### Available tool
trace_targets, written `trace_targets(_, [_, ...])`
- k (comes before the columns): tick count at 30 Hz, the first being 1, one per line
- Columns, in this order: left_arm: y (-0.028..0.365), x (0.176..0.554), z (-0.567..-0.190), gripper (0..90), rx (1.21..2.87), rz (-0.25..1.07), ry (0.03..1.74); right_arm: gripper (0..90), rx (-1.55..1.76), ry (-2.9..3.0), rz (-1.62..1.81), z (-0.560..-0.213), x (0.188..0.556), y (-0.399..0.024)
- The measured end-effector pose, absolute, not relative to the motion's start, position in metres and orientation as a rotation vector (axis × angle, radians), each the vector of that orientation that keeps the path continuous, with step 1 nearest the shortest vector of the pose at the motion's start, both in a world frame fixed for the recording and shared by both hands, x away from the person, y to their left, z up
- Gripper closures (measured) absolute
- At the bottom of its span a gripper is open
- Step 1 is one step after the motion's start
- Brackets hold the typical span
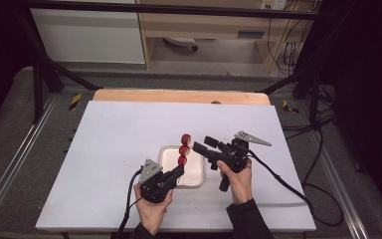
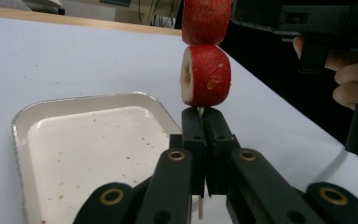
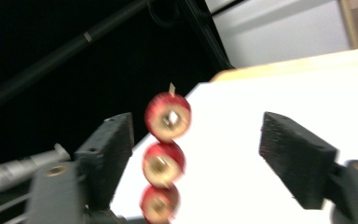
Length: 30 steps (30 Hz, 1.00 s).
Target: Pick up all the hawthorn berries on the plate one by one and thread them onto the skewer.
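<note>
The work item is a thin wooden skewer (image 2: 200, 112) carrying three red fruit pieces (image 1: 184, 149), stacked one above another with small gaps between them. Each piece is a short, rounded drum with a deep red, slightly speckled skin and a pale, cream-coloured cut face; the lower piece (image 2: 206, 75) in the left gripper view shows a few small pits in its skin. In the right gripper view the pale end faces (image 3: 167, 123) point toward the camera, and the pointed tip of the skewer protrudes above the top piece.

The left gripper (image 1: 179, 172) is closed on the bare lower end of the skewer: both black jaws press together with the stick clamped between them, directly beneath the lowest piece. The skewer stands roughly upright above the far right corner of a shallow white tray (image 2: 23, 121), whose floor carries fine red specks. The tray rests on the white table (image 1: 119, 129).

The right gripper (image 1: 199, 146) sits just beside the top of the skewer, on its right in the high view. Its jaws stand apart; the fruit lies between them without pad contact.
</note>
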<state>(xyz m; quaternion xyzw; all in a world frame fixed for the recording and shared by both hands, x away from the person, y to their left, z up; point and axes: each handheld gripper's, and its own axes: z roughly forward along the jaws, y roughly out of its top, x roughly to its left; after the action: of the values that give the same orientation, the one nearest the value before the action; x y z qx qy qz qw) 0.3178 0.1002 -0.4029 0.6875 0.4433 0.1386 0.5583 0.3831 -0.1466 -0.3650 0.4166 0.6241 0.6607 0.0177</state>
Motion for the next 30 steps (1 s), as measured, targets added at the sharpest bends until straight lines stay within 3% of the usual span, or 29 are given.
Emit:
trace_targets(1, [0.102,0.319,-0.403,88.5,1.632,0.337,1.045,17.5,1.269,2.005,1.963,-0.368,0.384,-0.149])
trace_targets(8, [0.112,0.324,-0.4,88.4,1.685,0.359,1.039,7.3,1.192,2.155,1.756,-0.379,0.385,-0.159])
trace_targets(18, [0.122,0.335,-0.394,88.3,1.788,0.364,1.022,2.7,1.082,2.337,1.428,-0.407,0.378,-0.179])
trace_targets(30, [0.126,0.346,-0.386,88.1,1.903,0.359,1.011,1.8,1.065,2.353,1.292,-0.43,0.363,-0.211])
